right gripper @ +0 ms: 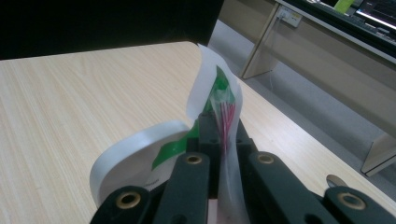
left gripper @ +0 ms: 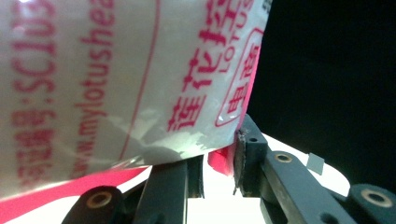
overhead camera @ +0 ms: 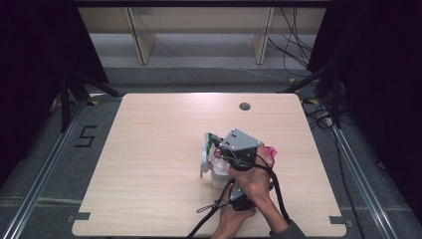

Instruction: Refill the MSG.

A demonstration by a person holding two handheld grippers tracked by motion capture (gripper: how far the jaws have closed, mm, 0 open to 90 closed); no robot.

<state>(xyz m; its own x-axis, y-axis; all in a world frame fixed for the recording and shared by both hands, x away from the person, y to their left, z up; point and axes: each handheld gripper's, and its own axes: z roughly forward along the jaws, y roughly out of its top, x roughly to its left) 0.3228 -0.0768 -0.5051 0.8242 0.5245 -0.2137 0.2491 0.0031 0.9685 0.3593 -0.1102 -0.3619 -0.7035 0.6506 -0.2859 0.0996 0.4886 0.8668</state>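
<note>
Right gripper point(right gripper: 219, 140) jaws clamped tight on a thin bunch of clear plastic with pink print, plus the edge of a white-and-green paper strip point(right gripper: 205, 88) that curls up and away from the pads. Looks like a pinch-and-hold to keep the film steady. Left gripper point(left gripper: 219, 163): jaws part-way closed, with the lower edge of the printed plastic bag point(left gripper: 121, 84) hanging right at the pads; red hem sits between them, but I can't tell if the pads actually press on it. The bag's red lettering fills most of the left gripper view, so that gripper is right up against it. From the high view both hands are stacked close over the bundle point(overhead camera: 219, 159) near the middle of the table point(overhead camera: 149, 149), slightly toward the person's edge; pink plastic pokes out on the right, the white strip on the left. My read: two-point hold on the packet, probably to pull it open or peel the label, not yet separated. Cables trail back toward the person.
</note>
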